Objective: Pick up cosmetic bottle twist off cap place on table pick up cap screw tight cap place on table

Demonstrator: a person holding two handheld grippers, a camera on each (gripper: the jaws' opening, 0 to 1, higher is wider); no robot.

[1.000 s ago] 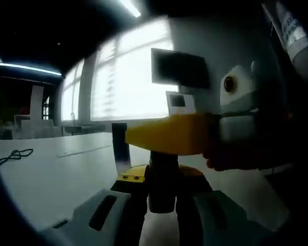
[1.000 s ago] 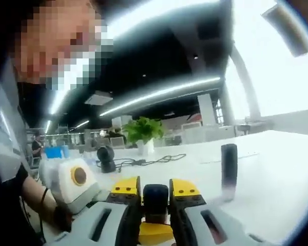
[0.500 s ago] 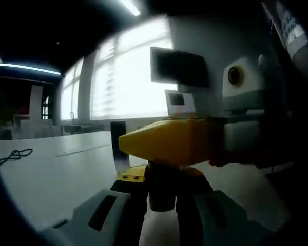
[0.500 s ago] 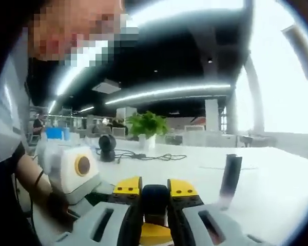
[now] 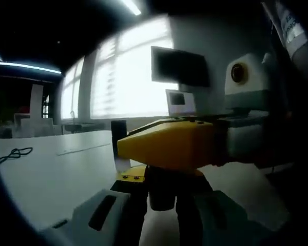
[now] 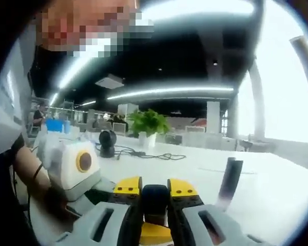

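Since a second ago the right gripper (image 5: 167,146) has swung broader across the left gripper view, and the right gripper view has tilted; both jaws pinch the dark bottle (image 6: 155,197), left gripper (image 5: 161,197) low, right on its top. A dark tube (image 6: 229,177) stands leaning toward 1 o'clock on the white surface (image 6: 277,200), open room around it.

- The left gripper view is sitting low over the white table (image 5: 51,179), facing bright windows (image 5: 128,77) and a wall monitor (image 5: 179,66).
- The right gripper view is looking close along its jaws across the table (image 6: 277,189) toward a plant (image 6: 149,125).
- Both are sharing the dark bottle (image 5: 119,138) (image 6: 228,182) standing on the table.
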